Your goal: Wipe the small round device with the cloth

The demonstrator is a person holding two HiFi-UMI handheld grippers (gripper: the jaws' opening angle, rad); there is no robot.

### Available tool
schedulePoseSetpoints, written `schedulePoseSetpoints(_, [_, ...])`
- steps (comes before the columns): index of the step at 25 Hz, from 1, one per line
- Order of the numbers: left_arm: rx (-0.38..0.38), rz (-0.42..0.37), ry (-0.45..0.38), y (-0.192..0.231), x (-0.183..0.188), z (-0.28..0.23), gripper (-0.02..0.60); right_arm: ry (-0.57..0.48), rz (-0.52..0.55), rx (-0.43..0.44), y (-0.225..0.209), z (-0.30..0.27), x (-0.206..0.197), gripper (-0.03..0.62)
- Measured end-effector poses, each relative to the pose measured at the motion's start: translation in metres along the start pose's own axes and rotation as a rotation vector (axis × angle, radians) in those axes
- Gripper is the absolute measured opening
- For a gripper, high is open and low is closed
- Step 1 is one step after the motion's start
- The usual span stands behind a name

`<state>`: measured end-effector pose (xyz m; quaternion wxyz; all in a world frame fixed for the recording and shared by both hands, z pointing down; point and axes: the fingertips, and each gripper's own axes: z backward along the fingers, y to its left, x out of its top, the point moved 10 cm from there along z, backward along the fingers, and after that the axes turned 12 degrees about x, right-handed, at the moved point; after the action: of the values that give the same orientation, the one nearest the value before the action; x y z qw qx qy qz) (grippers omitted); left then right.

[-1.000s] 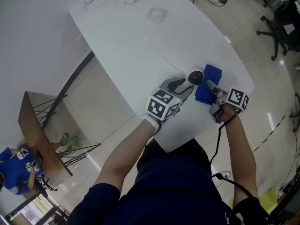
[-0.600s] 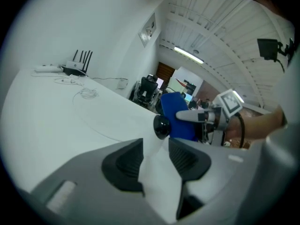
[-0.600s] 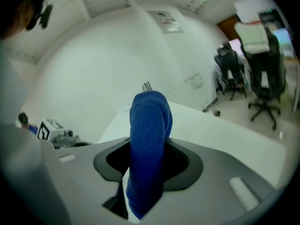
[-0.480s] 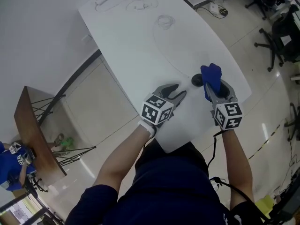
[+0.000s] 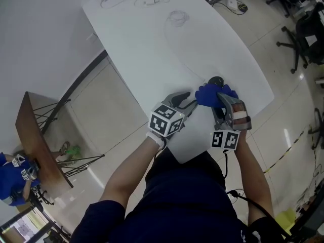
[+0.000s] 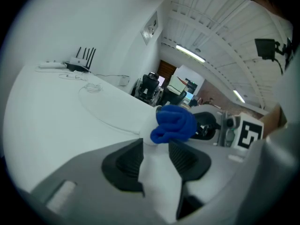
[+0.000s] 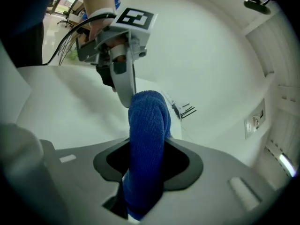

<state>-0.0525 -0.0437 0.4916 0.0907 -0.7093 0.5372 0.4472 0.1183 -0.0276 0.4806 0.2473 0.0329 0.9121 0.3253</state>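
The small round device [image 5: 216,80], white with a black top, stands near the table's front edge. My right gripper [image 5: 218,98] is shut on a bunched blue cloth [image 5: 208,94] and presses it against the device's near side. In the right gripper view the cloth [image 7: 146,139] fills the gap between the jaws. My left gripper [image 5: 194,97] lies just left of the cloth, open with nothing between its jaws. In the left gripper view the device's white side [image 6: 146,128] shows just beyond the jaw tips, with the cloth [image 6: 173,123] over it.
A thin cable [image 5: 169,44] runs from the device to a coil at the far end, where a router [image 6: 82,62] and more cords lie. The white table's [image 5: 147,39] front edge is close to both grippers. Office chairs [image 5: 304,29] stand right, a wooden board [image 5: 38,146] left.
The right gripper lifted the cloth from the table beside the device, then swung it left and down onto the device. The left gripper drew back a little from the device.
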Motion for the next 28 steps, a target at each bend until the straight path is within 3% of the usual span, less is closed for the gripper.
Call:
schedulePoseSetpoints(6, [0.004,0.035,0.006,0.000,-0.008,-0.001,0.170,0.078,-0.024,0.096,0.018,-0.028,-0.024,0.176])
schedulePoseSetpoints(11, [-0.001,0.033,-0.017,-0.002,-0.006,0.003,0.170,0.106,-0.095,0.241,0.022,-0.037,-0.028,0.173])
schedulePoseSetpoints(14, [-0.002,0.018,-0.038,-0.006,-0.001,0.008,0.170,0.006,-0.295,0.309,0.005,-0.017,-0.026,0.173])
schedulePoseSetpoints(16, [-0.002,0.010,-0.057,-0.009,0.004,0.011,0.170,-0.136,-0.520,0.342,-0.012,0.004,-0.029,0.173])
schedulePoseSetpoints(18, [0.005,0.004,-0.072,-0.011,0.009,0.014,0.170,-0.272,-0.748,0.325,-0.029,0.024,-0.040,0.172])
schedulePoseSetpoints(20, [0.020,-0.005,-0.084,-0.015,0.016,0.013,0.170,-0.319,-0.864,0.257,-0.051,0.040,-0.053,0.172])
schedulePoseSetpoints(23, [0.060,-0.025,-0.101,-0.023,0.027,0.003,0.170,-0.230,-0.812,0.145,-0.079,0.049,-0.064,0.173])
schedulePoseSetpoints(28, [0.074,-0.107,-0.104,-0.041,0.035,-0.018,0.170,-0.082,-0.485,0.060,-0.092,0.036,-0.038,0.173])
